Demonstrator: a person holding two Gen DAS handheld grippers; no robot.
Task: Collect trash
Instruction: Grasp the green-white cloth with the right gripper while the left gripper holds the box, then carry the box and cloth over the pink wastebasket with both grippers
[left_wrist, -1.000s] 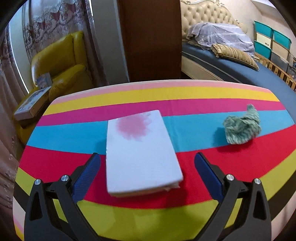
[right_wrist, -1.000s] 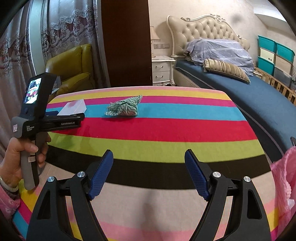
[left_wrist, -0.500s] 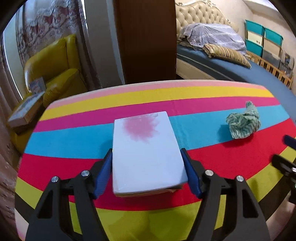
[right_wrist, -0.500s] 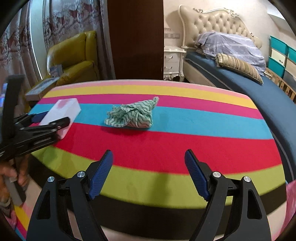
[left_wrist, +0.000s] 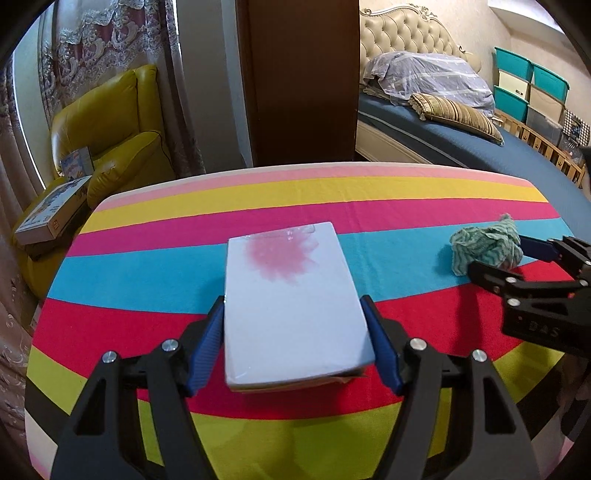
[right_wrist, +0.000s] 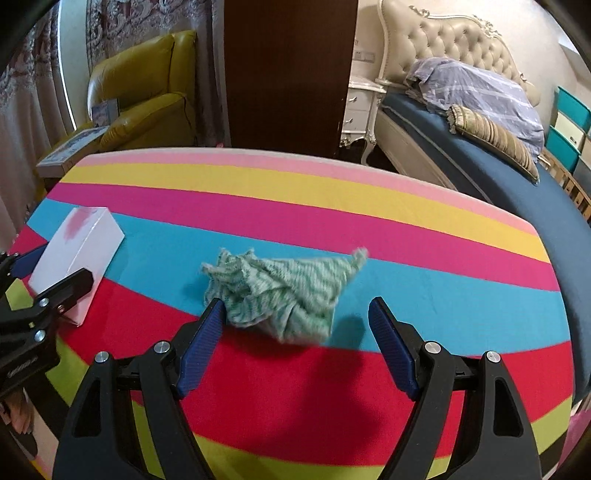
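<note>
The left hand-held gripper angles down from the bottom of its frame, blue pads clamped on both sides of the white box with the pink blotch, frame centre. The right hand-held gripper tilts down too, jaws closing but apart, one pad brushing the crumpled green cloth between them. Both things sit on the striped surface

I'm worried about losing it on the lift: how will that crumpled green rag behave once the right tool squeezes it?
The crumpled green rag looks soft and light, so it will probably squash rather than resist. The right tool is closing around it. Its loose corner will likely dangle. It seems unlikely to roll or slip.
</note>
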